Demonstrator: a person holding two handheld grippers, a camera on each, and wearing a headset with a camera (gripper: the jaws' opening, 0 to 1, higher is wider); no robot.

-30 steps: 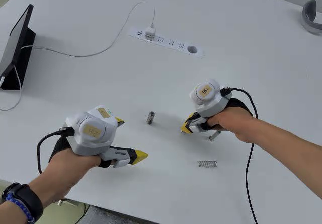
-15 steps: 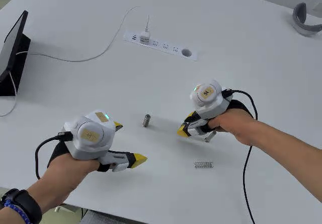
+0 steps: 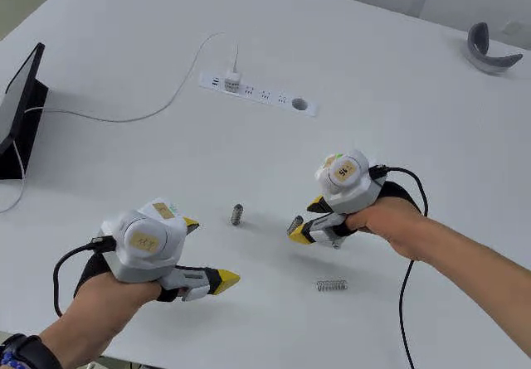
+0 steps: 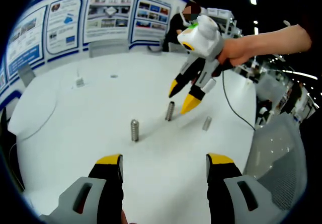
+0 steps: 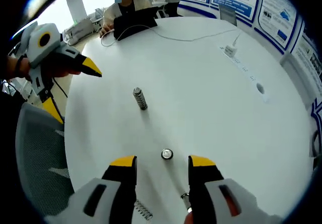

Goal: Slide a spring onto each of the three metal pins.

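- The loose spring (image 3: 331, 285) lies flat on the white table (image 3: 398, 79), near the right gripper (image 3: 305, 221) and apart from all three pins. It looks like the one left to fit.
- The first pin (image 4: 134, 130) stands upright with a fitted spring (image 5: 139, 98) round it, well apart from both grippers.
- The second pin (image 5: 166, 154) stands just ahead of the right gripper and is seen end-on between its yellow tips. The jaws are spread and grip nothing. Whether this pin carries a spring is too small to tell.
- The third pin (image 4: 207, 123) stands just beside the second and looks bare.
- The left gripper (image 4: 164, 161) hovers over the table with its jaws wide apart and empty.
- The pins seem to stand free on the table, so a jaw tip swung low past the second pin could topple it.
- The loose spring is thin and round, so an off-centre pinch would likely make it roll away or pop out of the jaws.
- In the head view the third pin sits mostly behind the right gripper, so threading it half-blind could knock it over.
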